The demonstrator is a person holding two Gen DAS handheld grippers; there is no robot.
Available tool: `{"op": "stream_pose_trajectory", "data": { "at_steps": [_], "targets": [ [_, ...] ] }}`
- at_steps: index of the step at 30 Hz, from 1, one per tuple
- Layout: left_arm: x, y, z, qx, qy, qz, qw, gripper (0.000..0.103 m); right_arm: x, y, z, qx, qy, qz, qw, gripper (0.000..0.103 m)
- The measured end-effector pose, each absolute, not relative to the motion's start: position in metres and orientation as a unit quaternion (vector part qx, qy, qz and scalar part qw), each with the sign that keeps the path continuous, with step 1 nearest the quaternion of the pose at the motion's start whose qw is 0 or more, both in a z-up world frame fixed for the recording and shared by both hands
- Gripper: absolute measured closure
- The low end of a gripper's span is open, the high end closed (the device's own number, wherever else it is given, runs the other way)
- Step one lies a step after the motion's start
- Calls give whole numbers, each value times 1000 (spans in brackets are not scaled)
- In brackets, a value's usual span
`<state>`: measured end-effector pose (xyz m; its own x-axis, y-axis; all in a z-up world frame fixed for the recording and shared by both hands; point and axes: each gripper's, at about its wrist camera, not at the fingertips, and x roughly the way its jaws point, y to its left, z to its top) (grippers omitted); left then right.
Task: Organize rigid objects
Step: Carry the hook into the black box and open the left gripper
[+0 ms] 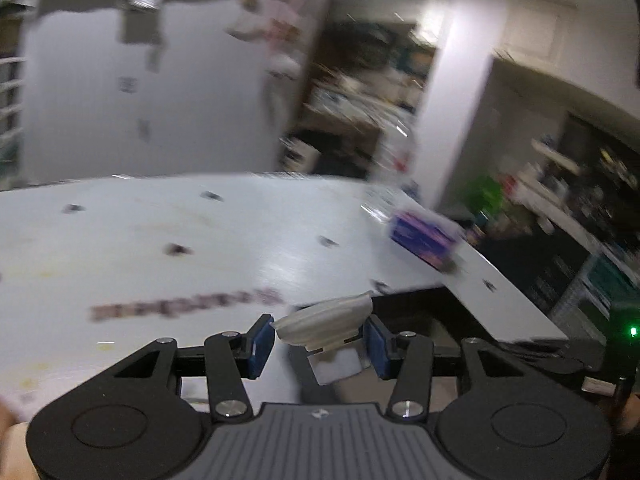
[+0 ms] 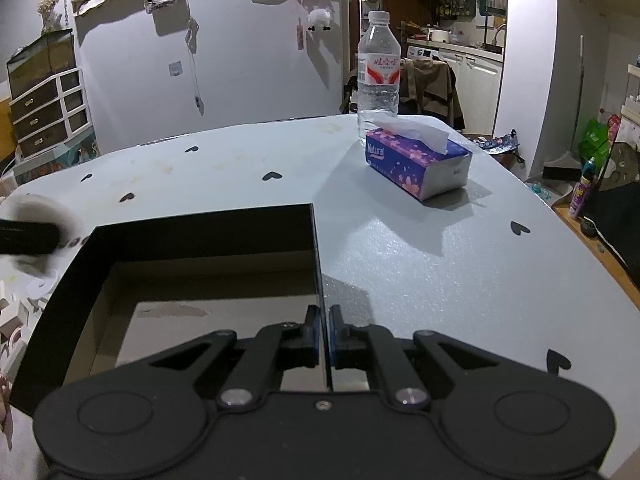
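Left hand-held gripper (image 1: 320,346) is seen with a translucent ribbed lid-like piece (image 1: 326,322) between its blue pads; the pads appear pressed on its two ends, so it is judged held, though the view is blurred. The piece is carried above the tabletop (image 1: 160,240), over the near edge where the black box (image 2: 200,240) sits. It is probably being brought to the box for storing, as the task is to organize rigid things.

Right hand-held gripper (image 2: 324,336) is closed tight on the right wall of the black box, thin wall pinched between the pads. This is judged to be a steadying grip, so the box is kept from sliding while things are dropped in. The box is open-topped, and nothing can be made out inside it.

Near the far right corner of the tabletop a tissue pack (image 2: 418,162) is laid flat, one tissue pulled up; a water bottle (image 2: 378,72) is stood upright just behind it, touching or nearly so, cannot be told.

Counts: one box, one lid-like piece, one tissue pack, one bottle, two hand-held grippers. A blurred pale object at the left edge of the tabletop in the right wrist view cannot be identified.
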<state>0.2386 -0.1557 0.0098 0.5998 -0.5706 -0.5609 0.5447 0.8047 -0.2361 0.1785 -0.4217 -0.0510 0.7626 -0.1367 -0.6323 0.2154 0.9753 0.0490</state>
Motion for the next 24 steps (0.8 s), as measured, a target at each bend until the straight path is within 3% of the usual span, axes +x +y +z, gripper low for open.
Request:
{"op": "stream_pose_trajectory", "data": {
  "at_steps": [11, 24],
  "targets": [
    [284, -272, -36, -35, 441, -367, 818, 53, 177, -423, -51, 59, 329, -81, 939, 99],
    [309, -310, -65, -70, 460, -348, 814, 52, 176, -425, -53, 74, 326, -65, 940, 99]
  ]
}}
